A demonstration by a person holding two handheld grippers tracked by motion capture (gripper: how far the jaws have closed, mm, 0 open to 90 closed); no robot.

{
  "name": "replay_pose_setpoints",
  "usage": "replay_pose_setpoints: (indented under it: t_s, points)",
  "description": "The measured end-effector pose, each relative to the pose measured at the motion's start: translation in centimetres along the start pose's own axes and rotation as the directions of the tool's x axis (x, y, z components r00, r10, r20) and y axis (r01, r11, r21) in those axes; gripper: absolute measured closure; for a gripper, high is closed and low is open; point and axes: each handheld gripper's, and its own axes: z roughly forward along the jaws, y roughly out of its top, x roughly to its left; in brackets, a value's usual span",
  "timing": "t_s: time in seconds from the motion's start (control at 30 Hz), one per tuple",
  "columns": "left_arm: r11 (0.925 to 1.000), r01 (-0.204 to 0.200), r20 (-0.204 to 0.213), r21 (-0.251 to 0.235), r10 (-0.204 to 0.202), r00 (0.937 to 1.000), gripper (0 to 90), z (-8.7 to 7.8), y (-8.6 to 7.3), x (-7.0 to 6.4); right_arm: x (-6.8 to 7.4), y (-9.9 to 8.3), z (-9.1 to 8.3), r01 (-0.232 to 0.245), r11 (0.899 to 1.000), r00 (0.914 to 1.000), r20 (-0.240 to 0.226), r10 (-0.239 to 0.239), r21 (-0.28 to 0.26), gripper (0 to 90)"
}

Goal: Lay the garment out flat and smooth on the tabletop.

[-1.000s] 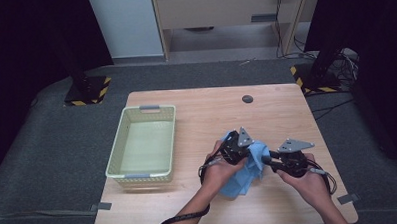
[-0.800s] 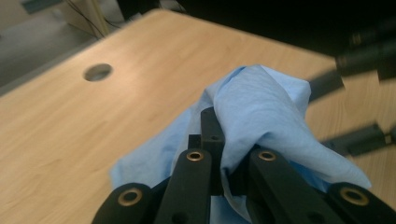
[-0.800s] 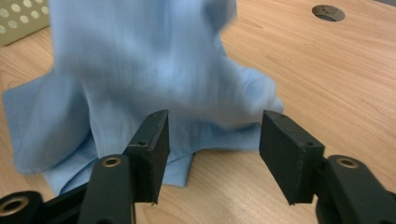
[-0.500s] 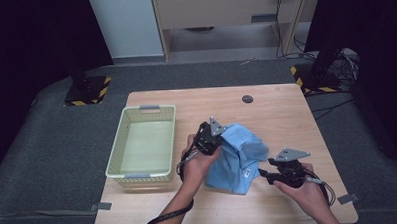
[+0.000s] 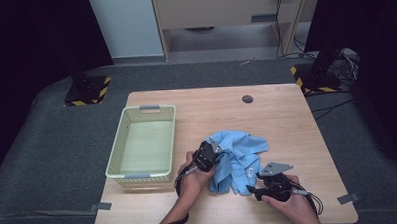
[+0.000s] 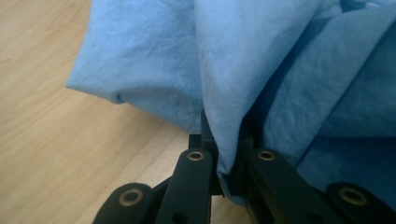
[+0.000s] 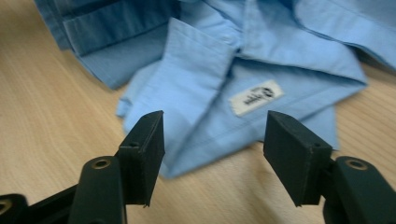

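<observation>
A crumpled light blue shirt (image 5: 238, 158) lies on the wooden table (image 5: 287, 119), right of the basket. My left gripper (image 5: 211, 158) sits at the shirt's left edge, shut on a fold of the blue fabric (image 6: 229, 116) that runs down between its jaws. My right gripper (image 5: 256, 187) rests near the table's front edge, just in front of the shirt, open with nothing between its fingers. Beyond those jaws lies the shirt's collar with a white label (image 7: 257, 97).
A pale green plastic basket (image 5: 117, 155) stands on the table's left side, with nothing in it. A small dark round disc (image 5: 247, 99) sits at the table's far edge. Bare wood lies to the right of the shirt.
The left gripper pulled the shirt left, then came back right and nearer. The right gripper let go of the shirt and drew back toward the front edge. The shirt now lies more spread.
</observation>
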Motion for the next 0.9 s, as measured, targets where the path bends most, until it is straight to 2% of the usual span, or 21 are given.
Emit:
replay_pose_setpoints:
  t_s: [0.17,0.33,0.43,0.5,0.6,0.7,0.77,0.9]
  points:
    - [1.0000,-0.001,0.008,-0.010,0.001,1.0000,89.2,0.0,-0.4,-0.5,0.8,-0.1,0.4,0.020,0.999,0.9996,-0.017,-0.020,0.026,39.9]
    - [0.9999,0.005,0.020,-0.014,-0.005,0.9998,89.3,-0.3,-0.8,-0.8,0.6,-0.3,0.7,0.012,0.999,0.9997,-0.023,-0.011,0.049,46.7]
    - [0.9997,0.014,0.034,-0.020,-0.013,0.9993,89.2,-0.5,-1.1,-0.9,0.5,-0.4,0.6,0.019,0.998,0.9994,-0.029,-0.017,0.058,52.4]
    - [0.9996,0.020,0.042,-0.021,-0.019,0.9989,89.2,-0.7,-1.2,-1.0,0.2,-0.4,0.6,0.020,0.998,0.9993,-0.032,-0.018,0.055,60.2]
    - [0.9994,0.025,0.053,-0.022,-0.024,0.9983,89.1,-0.9,-1.5,-1.2,0.0,-0.4,0.4,0.025,0.998,0.9992,-0.034,-0.023,0.062,67.2]
    - [0.9997,0.011,0.063,-0.022,-0.010,0.9980,88.8,-1.2,-1.7,-1.7,-0.3,-0.4,0.3,0.047,0.997,0.9988,-0.018,-0.046,0.063,74.9]
    - [0.9997,0.008,0.080,-0.023,-0.006,0.9968,88.5,-1.4,-1.9,-2.1,-0.7,-0.3,0.1,0.073,0.994,0.9972,0.014,-0.074,0.076,80.6]
    - [0.9994,0.009,0.116,-0.033,-0.005,0.9932,84.4,-1.9,-2.3,-2.9,-1.9,-0.3,-0.2,0.094,0.992,0.9913,0.084,-0.102,0.090,82.4]
